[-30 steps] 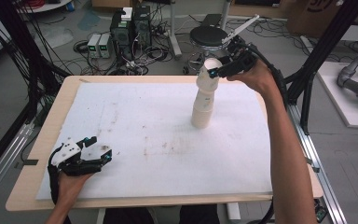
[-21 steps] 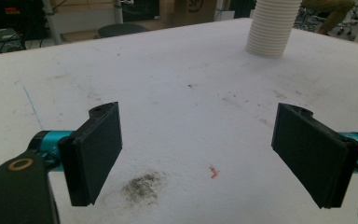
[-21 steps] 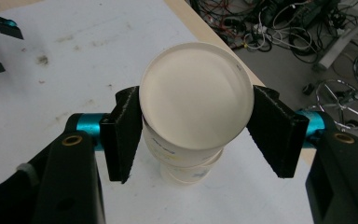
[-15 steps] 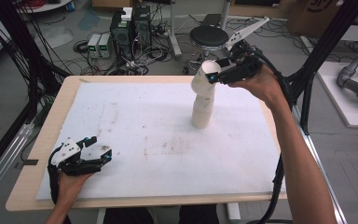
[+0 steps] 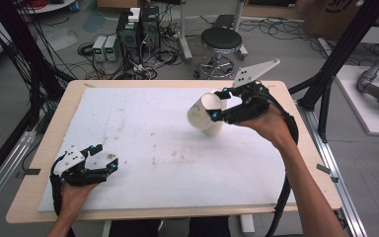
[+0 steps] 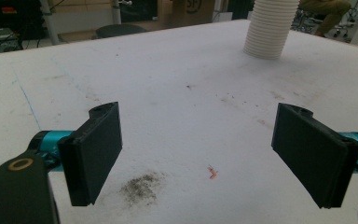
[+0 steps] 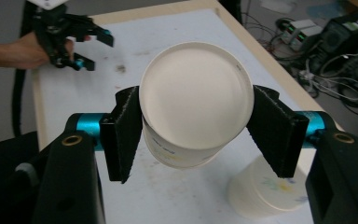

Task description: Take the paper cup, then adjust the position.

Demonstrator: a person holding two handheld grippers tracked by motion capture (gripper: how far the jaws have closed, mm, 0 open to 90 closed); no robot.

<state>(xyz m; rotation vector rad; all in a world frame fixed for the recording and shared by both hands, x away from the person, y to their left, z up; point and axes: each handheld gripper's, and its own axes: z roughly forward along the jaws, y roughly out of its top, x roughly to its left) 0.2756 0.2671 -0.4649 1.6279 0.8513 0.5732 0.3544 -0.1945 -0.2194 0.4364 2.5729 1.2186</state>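
Paper cup (image 7: 196, 100) clamped between right gripper (image 7: 196, 126) jaws, tilted above table (image 5: 128, 128).

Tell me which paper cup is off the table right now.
The single white cup clamped in the right tongs, tipped on its side in the air. The other cups remain nested in the stack standing on the table.

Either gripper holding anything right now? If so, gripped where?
The right gripper holds one white paper cup, jaws pinching opposite sides of its wall near the base, lifted above the cup stack. The left gripper is open over the table, holding nothing.
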